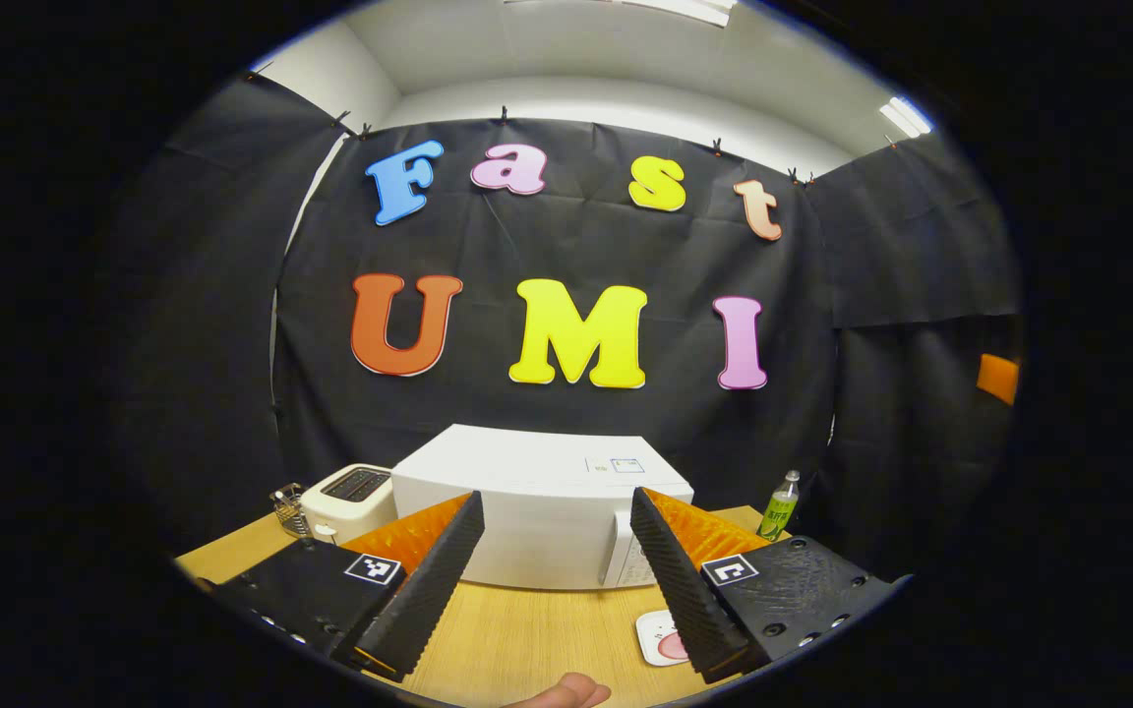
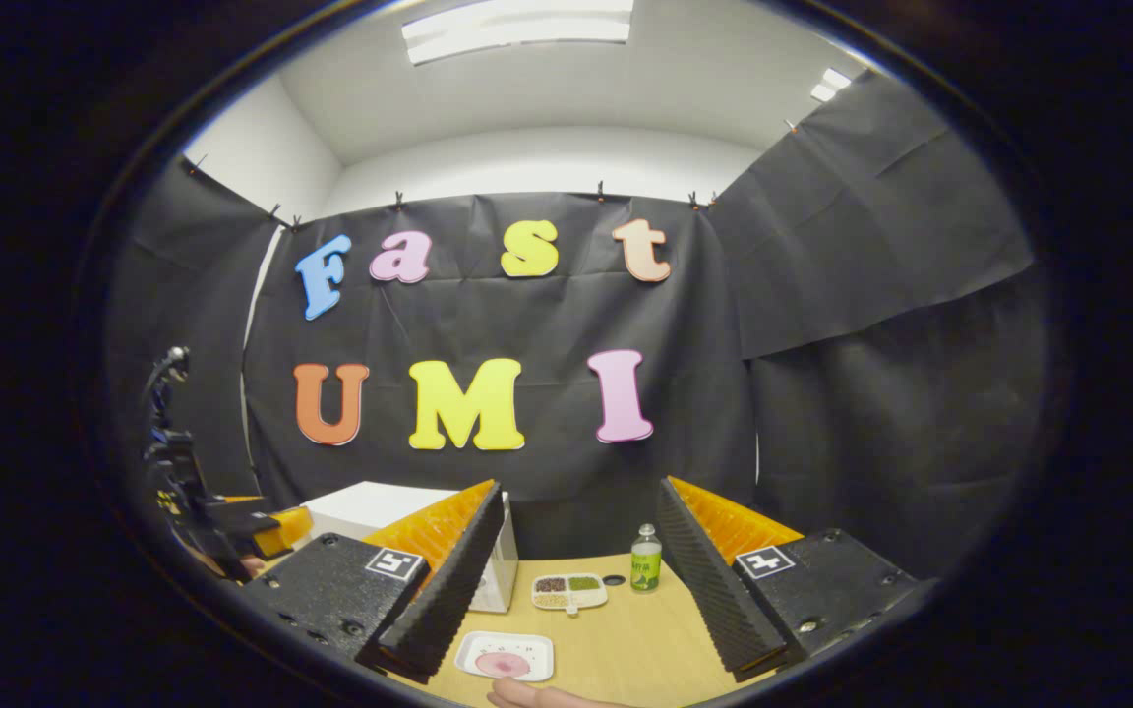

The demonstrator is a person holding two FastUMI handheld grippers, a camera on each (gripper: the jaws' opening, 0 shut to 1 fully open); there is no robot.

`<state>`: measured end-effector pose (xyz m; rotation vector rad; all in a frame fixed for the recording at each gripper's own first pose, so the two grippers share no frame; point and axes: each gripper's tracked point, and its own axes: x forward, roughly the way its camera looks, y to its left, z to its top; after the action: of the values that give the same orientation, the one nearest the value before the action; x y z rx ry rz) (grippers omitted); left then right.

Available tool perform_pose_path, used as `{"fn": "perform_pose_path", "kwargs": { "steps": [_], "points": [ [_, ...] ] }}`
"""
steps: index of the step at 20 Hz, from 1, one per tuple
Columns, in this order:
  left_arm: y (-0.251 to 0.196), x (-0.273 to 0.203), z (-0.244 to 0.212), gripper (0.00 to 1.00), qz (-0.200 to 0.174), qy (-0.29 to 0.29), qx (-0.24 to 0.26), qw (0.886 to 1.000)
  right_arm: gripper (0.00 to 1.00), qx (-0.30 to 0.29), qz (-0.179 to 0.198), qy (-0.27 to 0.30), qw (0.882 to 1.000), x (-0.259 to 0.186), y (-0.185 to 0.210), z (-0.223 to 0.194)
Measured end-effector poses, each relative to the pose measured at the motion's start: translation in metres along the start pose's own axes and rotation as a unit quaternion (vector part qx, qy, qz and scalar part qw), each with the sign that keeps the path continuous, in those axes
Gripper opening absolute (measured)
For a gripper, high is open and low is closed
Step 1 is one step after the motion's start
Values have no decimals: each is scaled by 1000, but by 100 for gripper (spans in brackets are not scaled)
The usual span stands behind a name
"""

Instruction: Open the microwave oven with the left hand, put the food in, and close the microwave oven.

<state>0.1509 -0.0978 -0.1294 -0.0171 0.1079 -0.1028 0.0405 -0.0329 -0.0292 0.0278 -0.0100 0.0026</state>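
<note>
A white microwave oven (image 1: 537,511) stands on the wooden table (image 1: 527,639) with its door closed. My left gripper (image 1: 557,511) is open in front of it, some way back, with nothing between its fingers. A white square plate with pink food (image 2: 505,656) lies on the table near the front; the left gripper view shows the same plate (image 1: 663,637) behind the right finger. My right gripper (image 2: 578,501) is open above the table, and the plate lies just beyond its left finger. The microwave's corner (image 2: 370,506) shows at the left, partly hidden by that finger.
A white toaster (image 1: 345,500) and a small glass holder (image 1: 286,506) stand left of the microwave. A green bottle (image 2: 644,559) and a divided snack tray (image 2: 568,590) sit at the back. A fingertip (image 1: 566,693) shows at the bottom edge. The other gripper (image 2: 222,526) appears far left.
</note>
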Motion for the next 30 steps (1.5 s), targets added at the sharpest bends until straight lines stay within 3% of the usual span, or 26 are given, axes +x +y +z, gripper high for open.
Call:
{"fn": "perform_pose_path", "kwargs": {
  "steps": [1, 2, 3, 4, 5, 6, 9, 10, 11, 12, 13, 14, 15, 16, 19, 20, 21, 22, 23, 24, 25, 26, 27, 28, 29, 30],
  "points": [
    [-10, 17, -13, 95, -8, 10, -4, 1000, 100, 3, -2, 1, 1000, 3, -5, -3],
    [-20, 33, -23, 95, -14, 14, -5, 1000, 92, 4, -3, 3, 1000, 5, -10, -5],
    [-26, 47, -34, 95, -19, 16, -5, 1000, 100, 7, -6, 6, 1000, 6, -16, -10],
    [-33, 62, -43, 95, -24, 17, -5, 1000, 100, 9, -8, 8, 1000, 7, -22, -12],
    [-39, 76, -53, 95, -27, 18, -7, 999, 92, 6, -6, 7, 1000, 8, -24, -14],
    [-45, 89, -63, 95, -32, 22, -16, 999, 100, -2, -2, -4, 1000, 9, -26, -10],
    [-54, 125, -92, 95, -38, 23, -30, 999, 92, -29, -20, -27, 999, 13, -46, -6],
    [-58, 136, -101, 83, -42, 23, -31, 998, 100, -33, -20, -28, 999, 13, -49, -9],
    [-62, 146, -112, 95, -49, 26, -33, 998, 92, -33, -11, -22, 999, 13, -47, -14],
    [-65, 155, -119, 95, -49, 28, -32, 998, 100, -28, -3, -13, 1000, 13, -47, -21],
    [-63, 162, -129, 95, -41, 31, -29, 998, 100, -24, -2, -5, 1000, 16, -53, -28],
    [-63, 169, -138, 95, -38, 36, -27, 998, 92, -23, -3, -1, 1000, 17, -58, -33],
    [-65, 175, -144, 93, -36, 38, -27, 998, 92, -24, -4, 2, 1000, 19, -63, -39],
    [-65, 180, -151, 92, -34, 43, -25, 998, 100, -27, -7, 2, 1000, 21, -67, -43],
    [-58, 190, -168, 86, -14, 46, 11, 999, 100, -27, -9, 8, 1000, 28, -72, -56],
    [-58, 191, -167, 82, -9, 35, 25, 999, 92, -23, -5, 13, 1000, 31, -71, -62],
    [-55, 193, -169, 74, -3, 31, 36, 999, 92, -20, -3, 18, 1000, 35, -70, -67],
    [-50, 193, -170, 71, 7, 30, 46, 998, 92, -19, -3, 23, 1000, 39, -71, -71],
    [-50, 194, -170, 57, 7, 27, 50, 998, 92, -18, -2, 27, 999, 43, -70, -77],
    [-50, 195, -170, 65, 6, 26, 46, 999, 92, -19, -1, 31, 999, 45, -69, -81],
    [-52, 195, -173, 63, -1, 27, 33, 999, 100, -20, 2, 35, 999, 46, -68, -87],
    [-60, 194, -175, 60, -15, 32, 15, 999, 100, -20, 7, 41, 999, 47, -65, -92],
    [-69, 191, -175, 46, -28, 40, -5, 999, 100, -18, 11, 51, 998, 48, -63, -98],
    [-70, 192, -172, 34, -23, 39, 2, 999, 92, -14, 16, 59, 998, 48, -61, -102],
    [-67, 191, -175, 22, -22, 44, 24, 999, 92, -8, 20, 62, 998, 48, -59, -104],
    [-65, 192, -175, 21, -22, 42, 39, 998, 100, -6, 20, 62, 998, 48, -60, -105]
  ]
}}
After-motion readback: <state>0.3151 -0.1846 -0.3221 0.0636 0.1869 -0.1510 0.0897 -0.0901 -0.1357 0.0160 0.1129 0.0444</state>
